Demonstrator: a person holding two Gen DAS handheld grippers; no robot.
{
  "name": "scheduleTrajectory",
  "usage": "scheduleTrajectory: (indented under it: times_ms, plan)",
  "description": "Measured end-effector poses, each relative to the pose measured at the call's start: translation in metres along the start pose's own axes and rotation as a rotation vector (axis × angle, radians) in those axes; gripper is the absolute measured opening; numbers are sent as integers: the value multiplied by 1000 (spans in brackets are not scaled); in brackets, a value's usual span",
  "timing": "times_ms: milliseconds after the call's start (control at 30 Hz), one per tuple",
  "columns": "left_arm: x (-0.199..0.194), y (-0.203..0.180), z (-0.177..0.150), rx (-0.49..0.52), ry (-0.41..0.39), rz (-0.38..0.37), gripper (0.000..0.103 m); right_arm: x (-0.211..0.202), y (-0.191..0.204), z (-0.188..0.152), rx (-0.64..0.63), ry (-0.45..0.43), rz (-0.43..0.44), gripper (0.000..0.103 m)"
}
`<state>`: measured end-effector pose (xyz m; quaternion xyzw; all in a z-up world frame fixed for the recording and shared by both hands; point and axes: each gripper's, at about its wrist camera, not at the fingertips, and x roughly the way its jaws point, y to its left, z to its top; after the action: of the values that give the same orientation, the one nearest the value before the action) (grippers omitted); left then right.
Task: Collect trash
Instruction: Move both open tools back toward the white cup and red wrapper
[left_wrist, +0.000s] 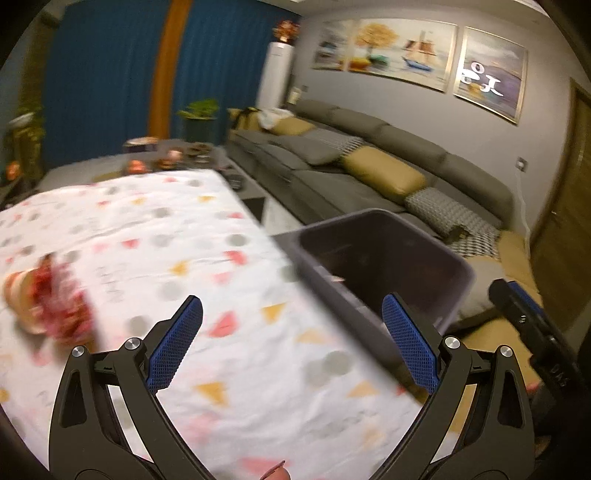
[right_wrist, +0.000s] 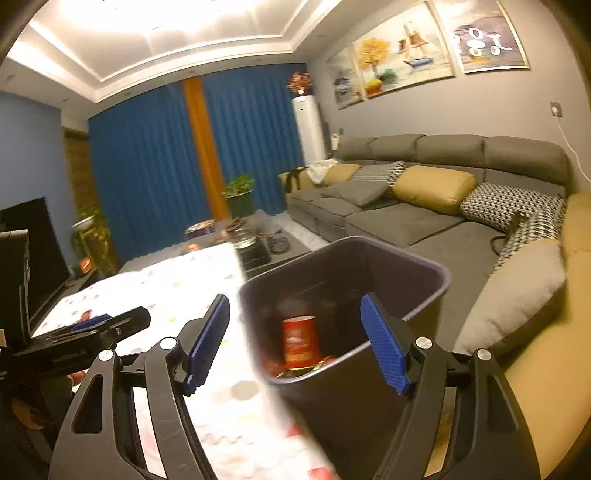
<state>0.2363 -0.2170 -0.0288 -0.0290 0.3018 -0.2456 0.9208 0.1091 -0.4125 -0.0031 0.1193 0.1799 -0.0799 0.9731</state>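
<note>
Inside the dark bin (right_wrist: 343, 280), a blurred red cup (right_wrist: 300, 341) half-hidden; both claws, left (left_wrist: 291, 343) and right (right_wrist: 295, 341), wide open, empty.

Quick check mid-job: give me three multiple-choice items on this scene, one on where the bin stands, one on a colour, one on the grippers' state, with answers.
1. The bin stands:
A. on the sofa
B. beside the table's edge
C. by the curtains

2. The cup inside the bin is:
A. red
B. green
C. white

3. The left gripper and right gripper are:
A. both shut
B. both open, holding nothing
C. one holding trash

Answers: 1 B, the bin sits against the cloth-covered table. 2 A, red shows in the right wrist view. 3 B, both pairs of fingers are spread with nothing between.
</note>
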Motion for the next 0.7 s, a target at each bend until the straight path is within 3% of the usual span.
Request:
scheduleTrajectory:
  times_ms: [333,700]
  plan:
    - [-70,97,-19,-75,-69,278,96,3,81,-8,-96,31,159,72]
    - [-109,180,-32,-186,-85,445,96,19,158,-21,-187,80,256,72]
